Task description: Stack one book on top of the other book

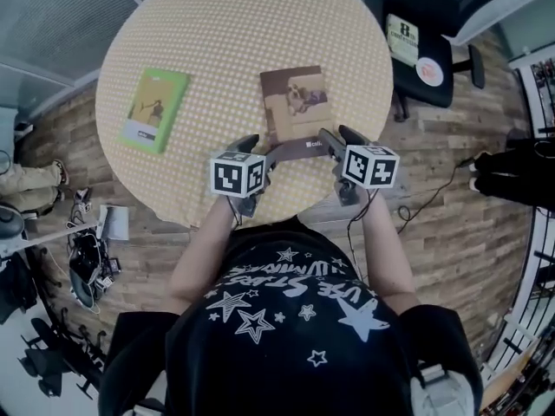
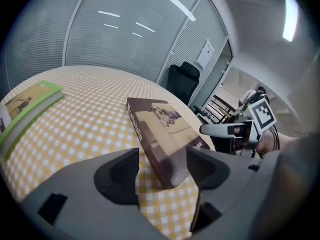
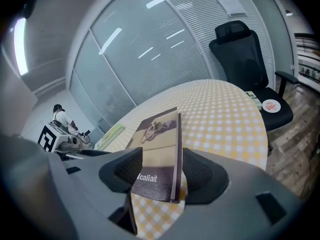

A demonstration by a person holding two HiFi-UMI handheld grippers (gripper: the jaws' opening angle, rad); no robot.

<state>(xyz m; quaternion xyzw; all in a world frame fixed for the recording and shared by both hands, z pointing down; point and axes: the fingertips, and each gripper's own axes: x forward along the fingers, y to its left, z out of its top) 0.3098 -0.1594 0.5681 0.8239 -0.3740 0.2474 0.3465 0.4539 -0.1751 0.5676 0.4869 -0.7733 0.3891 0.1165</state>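
Here, the brown book [image 1: 295, 102] lies flat on the round checked bench [image 1: 225, 33], just right of the middle of the head view. Its near edge sits at the lower part of the bench, where both claws meet it. The left claw [image 1: 260, 152] is at the book's lower left corner and the right claw [image 1: 338, 141] at its lower right corner.

In the left gripper view the left claw [image 2: 162, 171] stands apart, and the book's [image 2: 160, 129] near corner reaches into the gap, closer to the right-hand jaw. In the right gripper view the right claw [image 3: 162, 171] is likewise spread wide, with the book's [image 3: 157, 149] other near corner between its jaws. Whether the pads touch the cover I cannot tell.

The green book [image 1: 154, 109] lies flat at the bench's left side, well apart from both claws.
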